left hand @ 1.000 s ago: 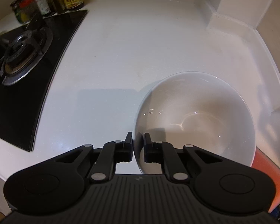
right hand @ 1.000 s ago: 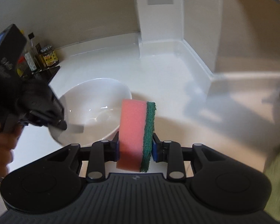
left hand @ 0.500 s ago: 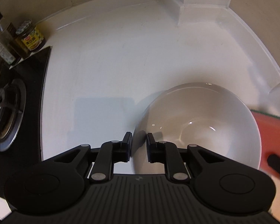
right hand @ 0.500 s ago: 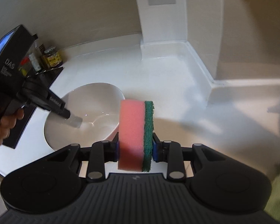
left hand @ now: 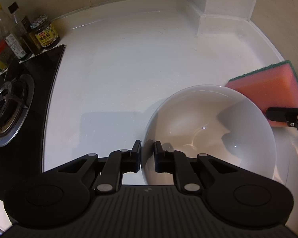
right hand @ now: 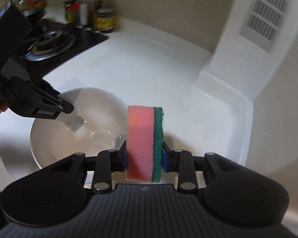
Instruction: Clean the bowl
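Glossy white ceramic bowl (left hand: 210,130) sat on white counter (left hand: 119,75). Left gripper (left hand: 147,158) jaws closing astride near rim; judged it slippery, fragile. Right gripper (right hand: 144,158) pinched soft pink-green sponge (right hand: 144,144).

Closing fingers (left hand: 137,156) astride bowl (left hand: 208,130) rim

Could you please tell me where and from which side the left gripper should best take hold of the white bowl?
Probably the near rim of the bowl, from above: the wall there is thin and upright. The left gripper already straddles it, one finger inside, one outside, jaws closing.
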`<control>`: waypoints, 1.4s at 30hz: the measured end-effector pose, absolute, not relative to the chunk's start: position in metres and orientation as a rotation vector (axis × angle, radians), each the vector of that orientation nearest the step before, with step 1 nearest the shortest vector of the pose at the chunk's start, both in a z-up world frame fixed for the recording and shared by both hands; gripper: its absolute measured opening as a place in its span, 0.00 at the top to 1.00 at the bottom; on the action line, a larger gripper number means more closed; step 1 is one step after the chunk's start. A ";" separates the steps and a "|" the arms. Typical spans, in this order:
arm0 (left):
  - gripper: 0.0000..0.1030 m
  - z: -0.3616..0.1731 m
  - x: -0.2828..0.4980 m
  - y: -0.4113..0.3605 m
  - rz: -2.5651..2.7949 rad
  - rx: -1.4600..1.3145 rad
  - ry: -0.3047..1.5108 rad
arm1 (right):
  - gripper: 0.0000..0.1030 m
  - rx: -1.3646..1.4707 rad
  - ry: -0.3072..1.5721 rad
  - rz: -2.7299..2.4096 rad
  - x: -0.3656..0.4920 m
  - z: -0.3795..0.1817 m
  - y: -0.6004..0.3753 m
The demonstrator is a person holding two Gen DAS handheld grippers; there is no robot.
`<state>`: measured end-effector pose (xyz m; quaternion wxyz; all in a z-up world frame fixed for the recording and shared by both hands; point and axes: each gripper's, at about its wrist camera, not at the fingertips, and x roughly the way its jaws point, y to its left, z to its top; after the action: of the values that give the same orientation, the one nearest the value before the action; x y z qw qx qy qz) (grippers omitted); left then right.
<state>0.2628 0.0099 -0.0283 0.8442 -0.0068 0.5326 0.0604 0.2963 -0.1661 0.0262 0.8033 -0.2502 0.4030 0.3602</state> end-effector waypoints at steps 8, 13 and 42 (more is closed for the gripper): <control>0.87 -0.027 0.261 0.012 0.179 -0.069 1.117 | 0.73 -0.339 0.882 0.656 0.275 0.019 -0.188; 0.86 -0.027 0.260 0.010 0.207 -0.076 1.110 | 0.73 -0.197 0.897 0.514 0.237 0.009 -0.199; 0.93 -0.026 0.215 -0.005 0.320 -0.279 1.128 | 0.73 0.178 0.886 0.243 0.193 0.001 -0.210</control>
<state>0.2147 -0.0054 -0.0258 0.8239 -0.1311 0.5305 0.1504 0.1926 -0.2104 0.0013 0.8926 0.0857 0.4270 0.1169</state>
